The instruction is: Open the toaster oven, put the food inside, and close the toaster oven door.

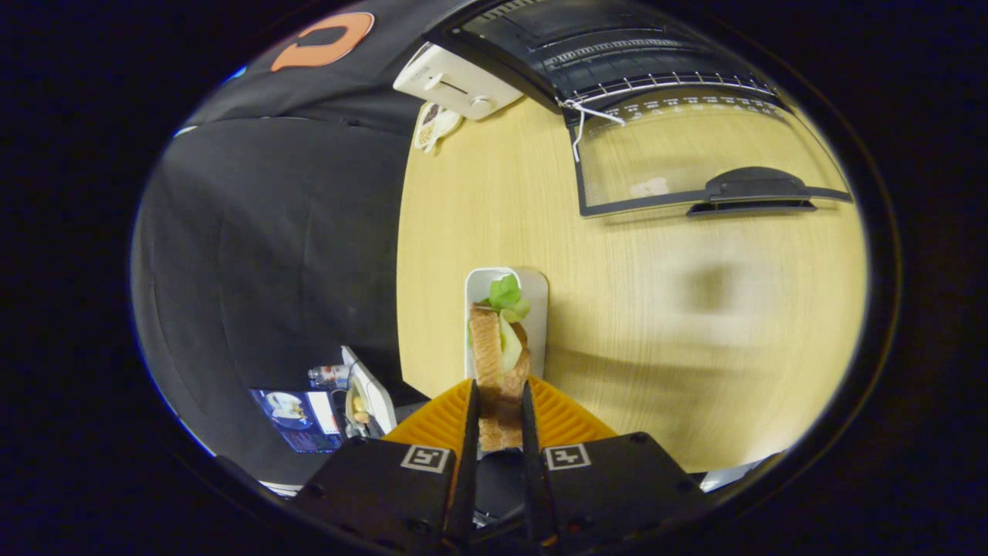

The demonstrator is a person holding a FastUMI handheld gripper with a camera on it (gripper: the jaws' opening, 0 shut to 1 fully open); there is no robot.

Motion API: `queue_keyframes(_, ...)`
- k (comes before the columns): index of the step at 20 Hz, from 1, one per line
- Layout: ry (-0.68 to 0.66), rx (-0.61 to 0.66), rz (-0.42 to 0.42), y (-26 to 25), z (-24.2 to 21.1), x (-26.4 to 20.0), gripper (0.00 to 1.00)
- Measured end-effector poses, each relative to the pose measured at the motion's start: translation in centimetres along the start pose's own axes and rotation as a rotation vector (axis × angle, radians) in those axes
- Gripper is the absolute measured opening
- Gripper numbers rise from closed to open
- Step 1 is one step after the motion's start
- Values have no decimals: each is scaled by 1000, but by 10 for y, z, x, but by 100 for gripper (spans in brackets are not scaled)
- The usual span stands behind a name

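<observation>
A wide wooden table (656, 309) is taking up most of what lies ahead of the tongs, its pale grain running bare between the things on it. At its far side a dark toaster oven (610, 54) is sitting with its mouth open, the wire rack (664, 81) showing inside. Its glass door (695, 154) is hanging folded down flat over the table, the dark handle (752, 189) on its near edge and a bit of white string (587, 116) trailing from the hinge corner. Just beside the oven a white control box (455, 81) with a slider and a knob is resting at the table's far corner, and a small card or dish (434, 123) is lying against it; I cannot tell which. Much nearer, a narrow white tray (532, 309) is lying on the table just beyond the fingertips. The tongs (500, 409) are squeezing a sandwich (494, 355) between both fingers, its toasted slices standing on edge and green lettuce (507, 297) poking out of the far end, in front of the tray. Whether it is clear of the tray or touching it I cannot say. Off the table's edge, low down, a lit screen (297, 417) is glowing.
</observation>
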State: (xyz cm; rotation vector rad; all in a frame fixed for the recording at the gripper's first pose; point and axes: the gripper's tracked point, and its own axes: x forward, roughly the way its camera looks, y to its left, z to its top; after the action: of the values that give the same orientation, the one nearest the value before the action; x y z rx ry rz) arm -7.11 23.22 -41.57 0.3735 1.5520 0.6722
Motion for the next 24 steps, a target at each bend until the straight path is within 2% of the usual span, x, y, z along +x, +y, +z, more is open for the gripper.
queue_keyframes(4, -16, 20, 74, 19, 0, -22, 24)
queue_keyframes(8, -56, 119, 206, 41, 9, -66, 24)
queue_keyframes(12, -191, 200, 311, 39, 39, -119, 24)
queue_keyframes(17, -412, 302, 304, -12, 94, -172, 23)
queue_keyframes(21, -581, 340, 293, -53, 146, -173, 23)
queue_keyframes(24, -676, 376, 342, -67, 187, -171, 23)
